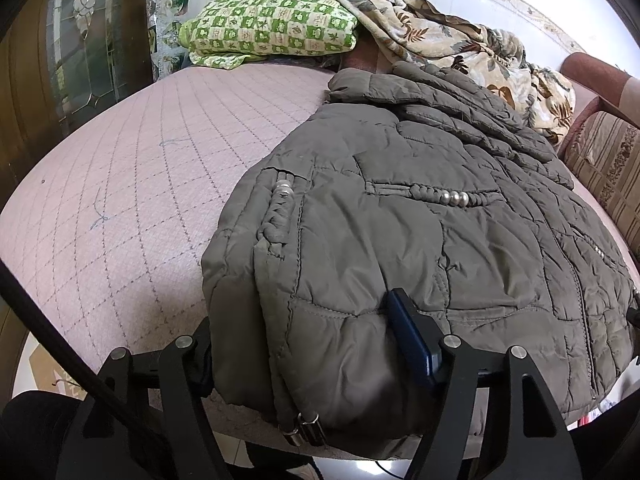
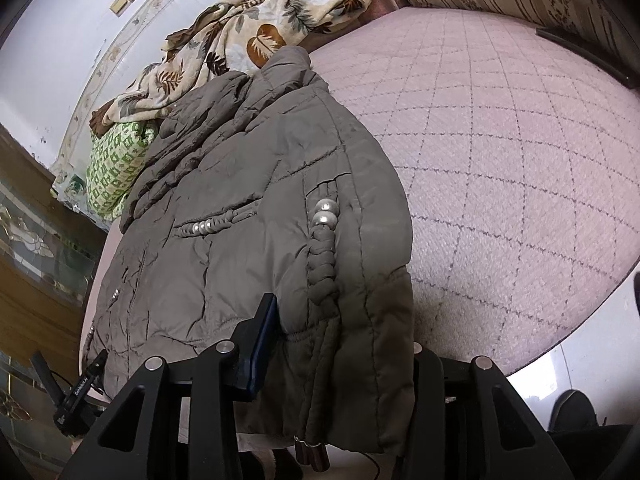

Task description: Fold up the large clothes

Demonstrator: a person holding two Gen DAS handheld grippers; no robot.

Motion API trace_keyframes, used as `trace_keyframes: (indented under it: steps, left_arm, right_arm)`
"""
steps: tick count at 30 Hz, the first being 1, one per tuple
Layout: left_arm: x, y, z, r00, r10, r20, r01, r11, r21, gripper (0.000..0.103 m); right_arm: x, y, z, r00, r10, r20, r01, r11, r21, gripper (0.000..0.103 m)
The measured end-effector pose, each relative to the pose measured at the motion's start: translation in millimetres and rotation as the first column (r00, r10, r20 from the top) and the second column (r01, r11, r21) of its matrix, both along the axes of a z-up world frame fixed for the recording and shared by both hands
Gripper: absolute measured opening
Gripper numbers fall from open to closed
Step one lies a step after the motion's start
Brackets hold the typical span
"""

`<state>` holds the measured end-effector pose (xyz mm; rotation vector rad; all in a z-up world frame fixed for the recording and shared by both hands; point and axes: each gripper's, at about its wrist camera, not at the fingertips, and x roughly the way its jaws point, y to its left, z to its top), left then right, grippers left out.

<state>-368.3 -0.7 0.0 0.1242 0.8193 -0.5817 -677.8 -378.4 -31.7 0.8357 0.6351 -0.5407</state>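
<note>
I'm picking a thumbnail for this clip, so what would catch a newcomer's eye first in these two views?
The grey-brown quilted jacket dominates, spread on the pink quilted bed cover with its hem at the near edge. Each gripper, left and right, has its fingers around a hem corner. Behind the collar lie a leaf-print blanket and a green checked quilt.

— Do we find any writing here?
— Only small white lettering on the black device (image 2: 80, 394) at the bed's near edge in the right wrist view; we cannot read it.
</note>
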Motion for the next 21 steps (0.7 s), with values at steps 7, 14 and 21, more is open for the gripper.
trace_keyframes:
  steps: [7, 14, 21]
  left_arm:
    - [-3.1, -0.9, 3.2, 1.000, -0.008, 0.011, 0.008, 1.000, -0.004, 0.058]
    - [-5.1, -1.4, 5.4, 1.000, -0.019, 0.016, 0.019, 1.000, -0.010, 0.052]
    - [-6.5, -2.6, 7.1, 0.999, -0.017, 0.034, 0.017, 1.000, 0.004, 0.048]
  right_arm:
    - [-2.4, 3.9, 2.5, 1.000, 0.008, 0.001, -0.008, 1.000, -0.024, 0.035]
    - [-3.5, 7.2, 5.3, 1.000, 0.013, 0.002, -0.013, 0.999, -0.048, 0.032]
    - [1.7, 6.3, 5.6, 1.000, 0.012, -0.007, -0.013, 0.999, -0.051, 0.032]
